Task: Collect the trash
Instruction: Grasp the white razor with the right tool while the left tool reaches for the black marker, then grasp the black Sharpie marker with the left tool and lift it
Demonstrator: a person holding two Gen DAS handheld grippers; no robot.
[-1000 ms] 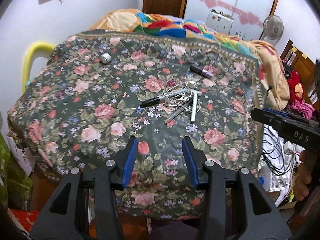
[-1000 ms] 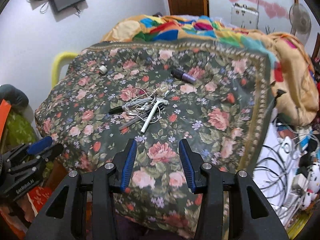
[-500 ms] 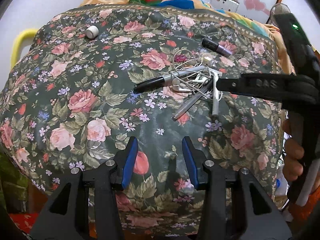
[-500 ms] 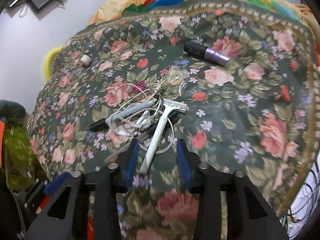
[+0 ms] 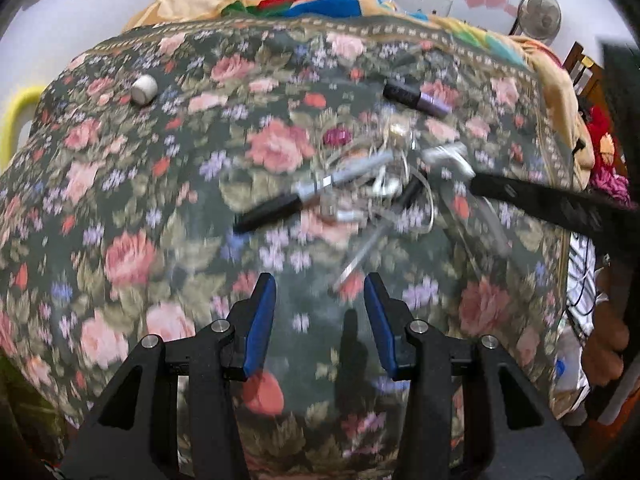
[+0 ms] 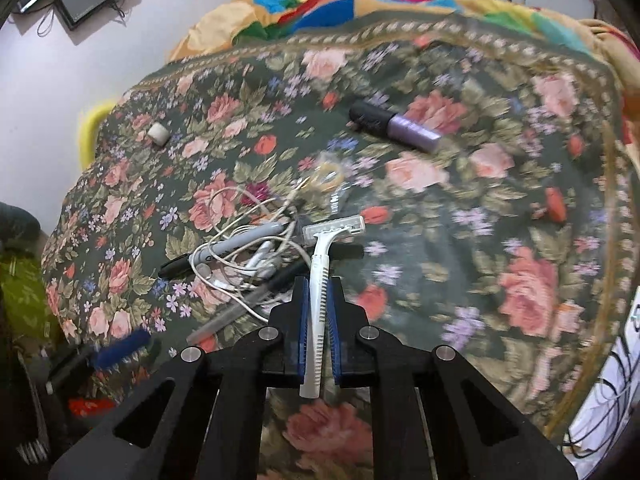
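Observation:
A pile of small items lies on the floral cloth (image 6: pixel 480 240). My right gripper (image 6: pixel 319 282) is shut on the handle of a white disposable razor (image 6: pixel 334 229), whose head points away from me. Beside it lie a black marker (image 6: pixel 224 250), tangled white earphones (image 6: pixel 248 264) and a clear pen (image 6: pixel 236 314). Farther back are a purple tube (image 6: pixel 396 126), a clear wrapper (image 6: pixel 326 176) and a small white cap (image 6: pixel 158 134). My left gripper (image 5: pixel 318 284) hangs open over bare cloth in front of the pile (image 5: pixel 360 196), holding nothing. The right gripper's finger (image 5: pixel 540 200) reaches in from the right.
A colourful blanket (image 6: pixel 320 4) is heaped behind the cloth. A yellow rim (image 5: pixel 16 116) shows at the left edge. Cables and clutter (image 6: pixel 600 400) hang off the right side. A fan (image 5: pixel 538 14) and a wooden chair (image 5: pixel 584 68) stand at the far right.
Both grippers have come down and closer to the pile. The right gripper's jaws have shut on the razor handle. The left gripper's jaws stand as wide as before.

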